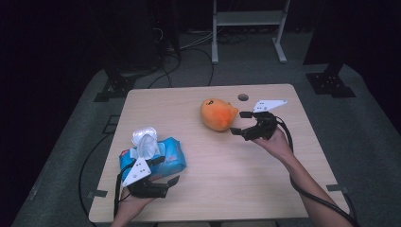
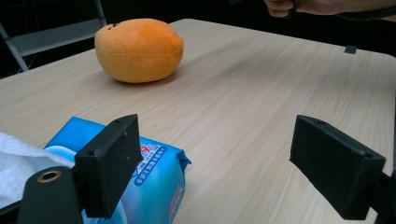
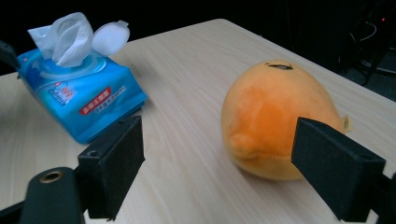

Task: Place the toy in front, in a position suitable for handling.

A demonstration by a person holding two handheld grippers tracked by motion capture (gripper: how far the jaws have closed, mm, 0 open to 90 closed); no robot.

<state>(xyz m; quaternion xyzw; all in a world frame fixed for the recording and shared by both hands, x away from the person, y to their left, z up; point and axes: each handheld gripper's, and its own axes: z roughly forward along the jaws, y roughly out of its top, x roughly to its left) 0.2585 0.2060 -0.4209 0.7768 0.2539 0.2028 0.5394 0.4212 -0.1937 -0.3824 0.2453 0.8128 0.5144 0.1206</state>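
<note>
An orange plush toy [image 1: 217,113] [image 2: 137,49] [image 3: 275,121] lies on the far middle of the wooden table [image 1: 222,165]. A blue pack of wet wipes [image 1: 172,152] [image 2: 156,179] [image 3: 79,98] lies at the near left, its lid flipped up and a white wipe [image 1: 144,139] sticking out. My left gripper [image 1: 166,171] [image 2: 224,158] is open just right of the pack's near end, with bare table between its jaws. My right gripper [image 1: 240,123] [image 3: 219,168] is open close to the plush's right side, pointing at it without touching.
A small round hole [image 1: 243,97] is in the table near its far edge. On the floor beyond stand a white metal frame [image 1: 248,19], black stand bases [image 1: 331,82] and loose cables [image 1: 189,45].
</note>
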